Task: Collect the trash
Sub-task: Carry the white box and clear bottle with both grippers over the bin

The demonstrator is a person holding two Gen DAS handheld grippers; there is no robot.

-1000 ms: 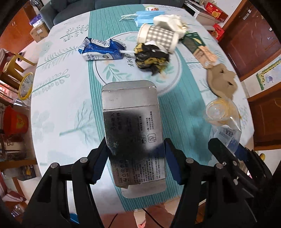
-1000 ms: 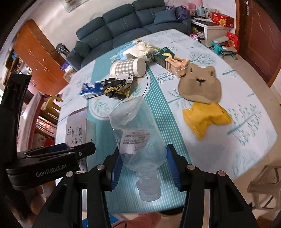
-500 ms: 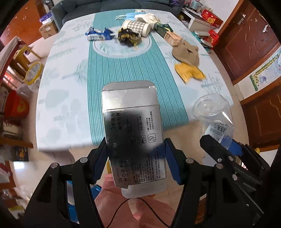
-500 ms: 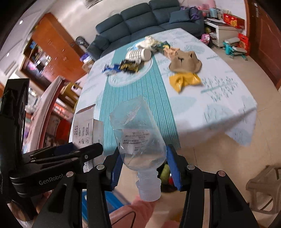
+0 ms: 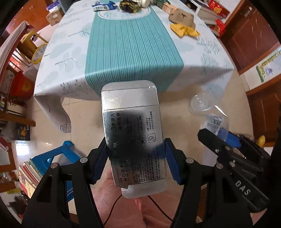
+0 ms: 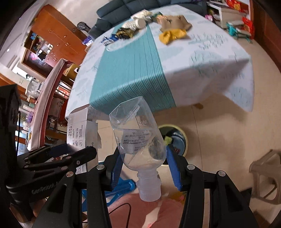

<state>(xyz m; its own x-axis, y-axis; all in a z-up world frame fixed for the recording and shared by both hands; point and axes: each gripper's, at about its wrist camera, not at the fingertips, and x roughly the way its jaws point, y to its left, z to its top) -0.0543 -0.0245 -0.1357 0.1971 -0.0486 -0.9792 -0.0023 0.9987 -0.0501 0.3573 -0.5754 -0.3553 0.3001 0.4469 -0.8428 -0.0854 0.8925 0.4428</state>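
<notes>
My left gripper (image 5: 135, 154) is shut on a flat silver carton (image 5: 131, 122) with black print, held over the tiled floor in front of the table. My right gripper (image 6: 143, 157) is shut on a crumpled clear plastic bottle (image 6: 138, 136), cap end toward the camera. A round trash bin (image 6: 175, 138) with a dark liner stands on the floor just behind the bottle. The right gripper (image 5: 226, 138) and bottle (image 5: 209, 112) also show at the right of the left wrist view; the left gripper (image 6: 73, 152) and carton (image 6: 79, 129) at the left of the right wrist view.
The table (image 5: 133, 52) with a teal-striped cloth still carries a checked cup (image 6: 138, 23), dark wrapper (image 6: 124, 32), blue pack (image 5: 103, 6), tan paper (image 5: 182, 16) and yellow wrapper (image 5: 184, 30). A blue plastic stool (image 5: 58, 156) stands at lower left; a beige stool (image 6: 265, 173) at right.
Both grippers have pulled back from over the table to beyond its near edge, above the floor, each still holding its item. The trash bin has come into the right wrist view.
</notes>
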